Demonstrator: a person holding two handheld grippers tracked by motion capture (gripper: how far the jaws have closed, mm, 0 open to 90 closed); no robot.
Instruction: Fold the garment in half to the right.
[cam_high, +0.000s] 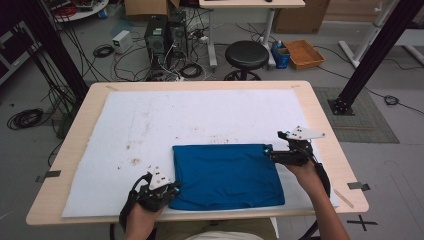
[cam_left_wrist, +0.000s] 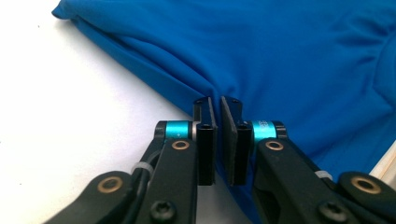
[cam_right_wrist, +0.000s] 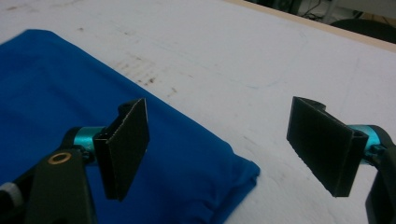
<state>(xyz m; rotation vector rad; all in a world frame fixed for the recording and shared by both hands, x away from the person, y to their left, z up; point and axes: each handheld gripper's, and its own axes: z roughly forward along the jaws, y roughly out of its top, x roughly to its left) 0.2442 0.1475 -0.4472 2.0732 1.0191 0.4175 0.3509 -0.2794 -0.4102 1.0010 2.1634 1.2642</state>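
A blue cloth (cam_high: 225, 172), folded into a flat rectangle, lies on the white mat (cam_high: 150, 120) near the table's front edge. My left gripper (cam_high: 175, 189) is at the cloth's near left corner. In the left gripper view its jaws stand together with the blue cloth (cam_left_wrist: 289, 56) puckered and pinched between the tips of the left gripper (cam_left_wrist: 215, 101). My right gripper (cam_high: 275, 142) is at the far right corner, open. In the right gripper view the wide-apart pads of the right gripper (cam_right_wrist: 219, 140) straddle that corner of the cloth (cam_right_wrist: 70, 93), just above it.
The wooden table (cam_high: 325, 130) borders the mat, which is bare and stained beyond the cloth. On the floor behind are a black stool (cam_high: 246, 55), computer towers (cam_high: 165, 32), loose cables and an orange box (cam_high: 303, 53). Black frame posts stand at both sides.
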